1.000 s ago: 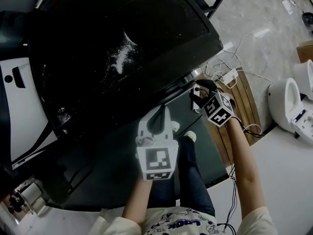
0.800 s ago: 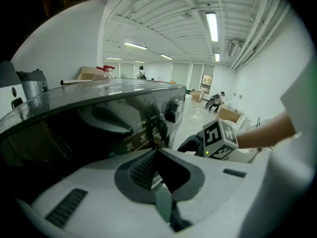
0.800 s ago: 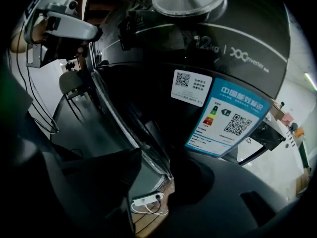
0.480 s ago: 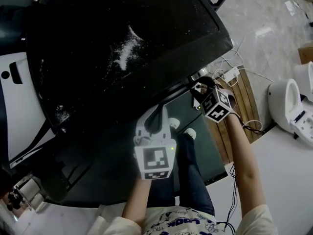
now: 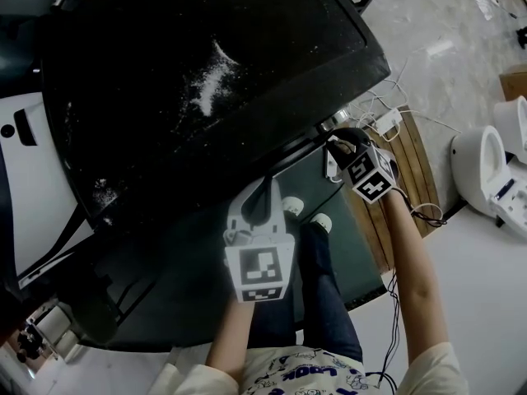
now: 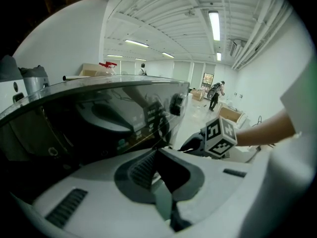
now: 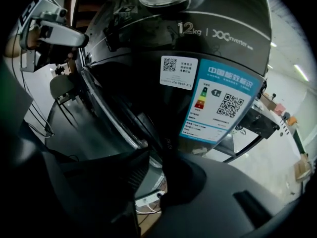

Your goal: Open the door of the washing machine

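Note:
The washing machine's dark glass door point(image 5: 206, 81) lies flat on top and fills the upper head view. My right gripper point(image 5: 333, 151) is at the door's front right corner. In the right gripper view its jaws point(image 7: 157, 150) have just been closing. The door's edge point(image 7: 130, 131), with its chrome strip, runs between them and the tips meet it. My left gripper point(image 5: 268, 185) hovers in front of the machine, above the person's legs, shut on nothing. Its tips point(image 6: 156, 151) touch, and the door's glass point(image 6: 109, 113) lies beyond them.
A blue energy label point(image 7: 218, 103) is on the machine's front. A power strip with cables point(image 5: 387, 123) lies on wooden slats point(image 5: 412, 171) at the right. A white toilet point(image 5: 486, 171) stands farther right and a white appliance point(image 5: 33, 188) at the left.
The right gripper has settled against the door's front right corner and its jaws have narrowed on the edge. The left gripper has barely shifted.

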`<action>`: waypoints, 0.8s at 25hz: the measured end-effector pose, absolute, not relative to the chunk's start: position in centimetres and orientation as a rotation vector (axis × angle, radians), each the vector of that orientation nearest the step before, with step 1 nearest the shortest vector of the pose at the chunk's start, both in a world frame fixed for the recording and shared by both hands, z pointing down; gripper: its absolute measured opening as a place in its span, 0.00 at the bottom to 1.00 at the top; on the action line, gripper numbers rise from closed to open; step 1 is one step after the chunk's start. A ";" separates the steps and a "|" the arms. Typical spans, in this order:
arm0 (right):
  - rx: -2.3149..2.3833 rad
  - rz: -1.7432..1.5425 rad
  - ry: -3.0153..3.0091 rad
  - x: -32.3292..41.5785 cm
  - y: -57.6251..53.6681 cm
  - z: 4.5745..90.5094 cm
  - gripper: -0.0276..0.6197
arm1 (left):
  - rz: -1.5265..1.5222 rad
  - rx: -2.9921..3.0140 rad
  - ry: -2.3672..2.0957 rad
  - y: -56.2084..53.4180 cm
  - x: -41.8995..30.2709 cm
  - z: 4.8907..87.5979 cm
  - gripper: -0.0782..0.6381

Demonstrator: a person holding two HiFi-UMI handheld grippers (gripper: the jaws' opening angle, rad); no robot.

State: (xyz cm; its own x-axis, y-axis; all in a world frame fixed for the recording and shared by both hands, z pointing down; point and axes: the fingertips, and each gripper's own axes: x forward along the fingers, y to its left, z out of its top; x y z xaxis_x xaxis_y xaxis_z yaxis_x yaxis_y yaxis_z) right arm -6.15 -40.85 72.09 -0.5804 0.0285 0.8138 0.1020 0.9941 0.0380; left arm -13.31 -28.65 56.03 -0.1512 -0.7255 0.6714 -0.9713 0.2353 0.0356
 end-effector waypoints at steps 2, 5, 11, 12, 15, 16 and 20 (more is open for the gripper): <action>-0.133 -0.168 -2.158 -6.2 -40.7 72.2 0.18 | 0.557 1.555 -1.939 -28.5 -13.2 55.9 0.11; -0.210 -0.277 -2.089 -6.4 -40.5 72.8 0.20 | 0.553 1.560 -1.939 -28.3 -13.2 55.8 0.11; -0.308 -0.414 -2.003 -6.4 -40.4 73.7 0.23 | 0.545 1.557 -1.944 -27.6 -13.4 55.5 0.11; -0.331 -0.439 -1.984 -6.4 -40.4 73.9 0.23 | 0.543 1.554 -1.946 -27.4 -13.5 55.5 0.11; -0.389 -0.501 -1.933 -6.6 -40.3 74.2 0.23 | 0.543 1.542 -1.954 -27.0 -14.0 55.5 0.11; -0.400 -0.516 -1.921 -6.6 -40.2 74.3 0.23 | 0.543 1.539 -1.955 -26.9 -14.1 55.6 0.11; -0.403 -0.522 -1.918 -6.7 -40.2 74.3 0.23 | 0.541 1.531 -1.956 -26.6 -14.4 55.8 0.11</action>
State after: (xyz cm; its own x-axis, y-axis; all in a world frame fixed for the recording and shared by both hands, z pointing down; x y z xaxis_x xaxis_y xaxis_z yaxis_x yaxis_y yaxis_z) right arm -6.67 -40.17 74.34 -0.3851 0.0399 0.9220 0.5014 0.8478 0.1727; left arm -14.43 -26.56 55.77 -0.1639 -0.7259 0.6680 -0.9660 0.2554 0.0406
